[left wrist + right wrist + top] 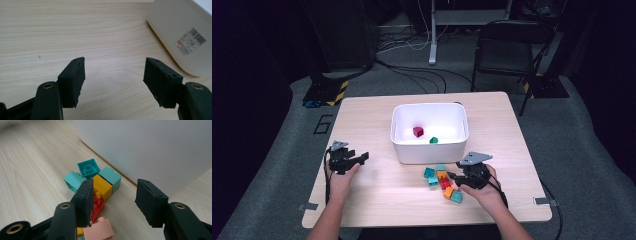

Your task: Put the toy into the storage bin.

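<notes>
A dim room with cables and a folding chair [507, 47] surrounds your pale wooden table [377, 190], where a white bin [430, 132] already holds a dark red block [418, 131] and a green one [434, 140]. From the high view, your left gripper [354, 160] rests idle near the table's left side, while your right gripper [454, 176] leans low into the pile of blocks [442, 181] just in front of the bin. The left gripper view shows its jaws wide apart over bare wood, nothing between them. The right gripper view shows jaws partly open and empty; one jaw stands beside the yellow block [102, 187] and red block [97, 206]. You seem to be mid-pick: next, centre the jaws on one block, then close.
</notes>
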`<state>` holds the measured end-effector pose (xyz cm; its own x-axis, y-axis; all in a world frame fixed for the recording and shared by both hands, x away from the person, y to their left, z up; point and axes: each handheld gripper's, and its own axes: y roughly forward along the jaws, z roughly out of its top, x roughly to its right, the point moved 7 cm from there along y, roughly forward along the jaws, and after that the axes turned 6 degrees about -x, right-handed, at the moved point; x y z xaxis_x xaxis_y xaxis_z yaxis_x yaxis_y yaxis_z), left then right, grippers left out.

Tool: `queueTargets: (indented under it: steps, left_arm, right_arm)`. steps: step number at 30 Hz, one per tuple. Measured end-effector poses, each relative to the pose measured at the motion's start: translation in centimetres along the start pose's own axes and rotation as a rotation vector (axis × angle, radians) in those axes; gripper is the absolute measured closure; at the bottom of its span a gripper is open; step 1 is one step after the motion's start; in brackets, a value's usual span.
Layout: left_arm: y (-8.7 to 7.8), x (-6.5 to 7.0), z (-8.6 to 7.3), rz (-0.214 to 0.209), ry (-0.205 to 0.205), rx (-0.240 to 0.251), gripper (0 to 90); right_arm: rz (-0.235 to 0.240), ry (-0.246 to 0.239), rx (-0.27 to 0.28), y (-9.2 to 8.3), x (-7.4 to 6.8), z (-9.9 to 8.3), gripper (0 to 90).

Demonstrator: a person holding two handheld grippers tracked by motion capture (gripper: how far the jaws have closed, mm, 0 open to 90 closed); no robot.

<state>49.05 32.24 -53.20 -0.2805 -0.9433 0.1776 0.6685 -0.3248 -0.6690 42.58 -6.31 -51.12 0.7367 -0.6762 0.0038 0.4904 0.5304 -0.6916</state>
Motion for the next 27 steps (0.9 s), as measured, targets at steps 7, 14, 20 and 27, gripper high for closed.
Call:
queueTargets:
  steps: [7, 14, 20, 27]
  left_arm:
    - [0.0, 0.0, 0.0, 0.001, 0.001, 0.0, 33.3]
    - [0.2, 0.2, 0.3, -0.006, 0.003, 0.004, 33.3]
    - [0.7, 0.6, 0.6, -0.014, 0.015, 0.004, 33.3]
    - [0.9, 0.7, 0.9, -0.019, 0.015, 0.003, 33.3]
  right_arm:
    - [0.014, -0.01, -0.028, 0.7, -0.6, -0.6, 47.7]
    - [0.036, -0.031, -0.055, 0.9, -0.8, -1.3, 52.0]
    - [0.076, -0.021, -0.079, 0.5, -0.6, -2.2, 54.6]
    - [0.096, -0.041, -0.108, 0.7, -0.9, -3.0, 54.7]
